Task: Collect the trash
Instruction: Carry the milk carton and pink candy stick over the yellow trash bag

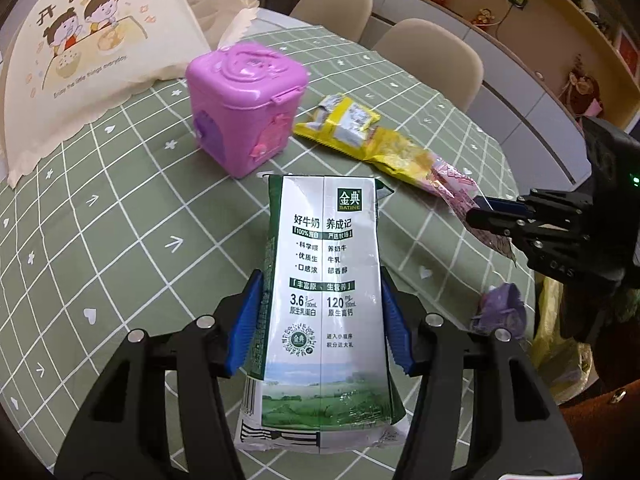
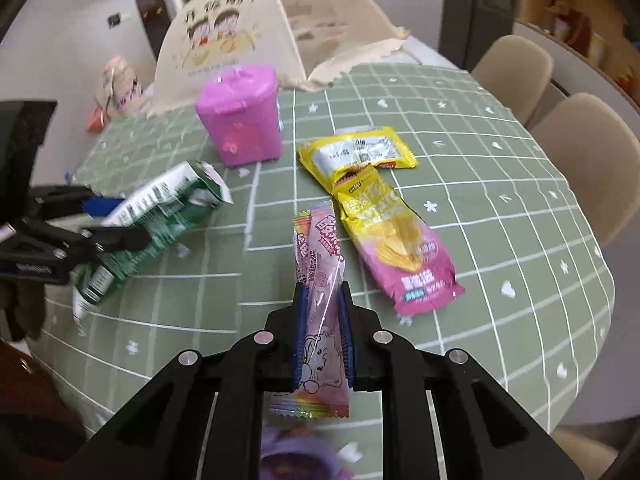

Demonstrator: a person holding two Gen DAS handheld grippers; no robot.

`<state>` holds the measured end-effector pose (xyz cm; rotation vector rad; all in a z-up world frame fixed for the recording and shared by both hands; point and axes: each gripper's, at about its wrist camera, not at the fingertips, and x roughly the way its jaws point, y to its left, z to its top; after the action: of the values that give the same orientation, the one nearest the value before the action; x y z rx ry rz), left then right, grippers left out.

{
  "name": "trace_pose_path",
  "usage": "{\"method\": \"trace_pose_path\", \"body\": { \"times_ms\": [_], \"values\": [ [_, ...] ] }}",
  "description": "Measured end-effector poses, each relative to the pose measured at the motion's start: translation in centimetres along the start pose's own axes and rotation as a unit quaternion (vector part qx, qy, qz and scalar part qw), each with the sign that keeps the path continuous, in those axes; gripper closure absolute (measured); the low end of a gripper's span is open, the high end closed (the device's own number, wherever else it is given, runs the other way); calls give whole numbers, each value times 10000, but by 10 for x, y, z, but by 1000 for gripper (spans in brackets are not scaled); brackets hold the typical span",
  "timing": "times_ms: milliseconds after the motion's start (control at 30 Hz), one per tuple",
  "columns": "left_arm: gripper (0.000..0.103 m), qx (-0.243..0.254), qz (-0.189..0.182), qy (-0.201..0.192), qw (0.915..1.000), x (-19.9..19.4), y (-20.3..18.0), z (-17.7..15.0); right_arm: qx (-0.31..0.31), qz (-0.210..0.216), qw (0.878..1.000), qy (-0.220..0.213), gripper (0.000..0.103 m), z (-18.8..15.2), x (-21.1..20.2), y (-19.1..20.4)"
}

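My left gripper (image 1: 322,280) is shut on a white and green milk carton (image 1: 326,288), held above the green checked table; the carton also shows at the left of the right wrist view (image 2: 160,212). My right gripper (image 2: 322,292) is shut on a pink candy wrapper (image 2: 320,280), held above the table; it shows at the right of the left wrist view (image 1: 468,196). A yellow snack packet (image 2: 356,152) and a yellow and pink chip bag (image 2: 400,248) lie on the table. A small pink lidded bin (image 1: 244,108) stands upright behind them, lid closed.
A cream fabric food cover (image 1: 80,52) with cartoon children stands at the table's back left. Beige chairs (image 2: 580,160) line the far and right side. A purple object (image 1: 500,312) sits below the table's right edge. A small bottle (image 2: 120,88) lies beyond the far left.
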<state>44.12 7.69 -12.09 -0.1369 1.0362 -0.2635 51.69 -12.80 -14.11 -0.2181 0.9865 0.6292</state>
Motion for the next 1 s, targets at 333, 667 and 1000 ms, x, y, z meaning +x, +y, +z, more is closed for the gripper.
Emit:
{"method": "trace_pose_path", "body": {
  "times_ms": [333,667,1000],
  "values": [
    [50,300,-281,-427,9982,-35,-24,-3,408,-388,9973,-462,87,-21,-53,32],
    [51,692,-609,-1047,9902,-86,-54,7,761,-1127,9828,-1246,87,-46,-140,49],
    [51,1297,-1196,-1340,9752,-108,-133,18,1344,-1869,9586,-1677,87,-101,-218,34]
  ]
}}
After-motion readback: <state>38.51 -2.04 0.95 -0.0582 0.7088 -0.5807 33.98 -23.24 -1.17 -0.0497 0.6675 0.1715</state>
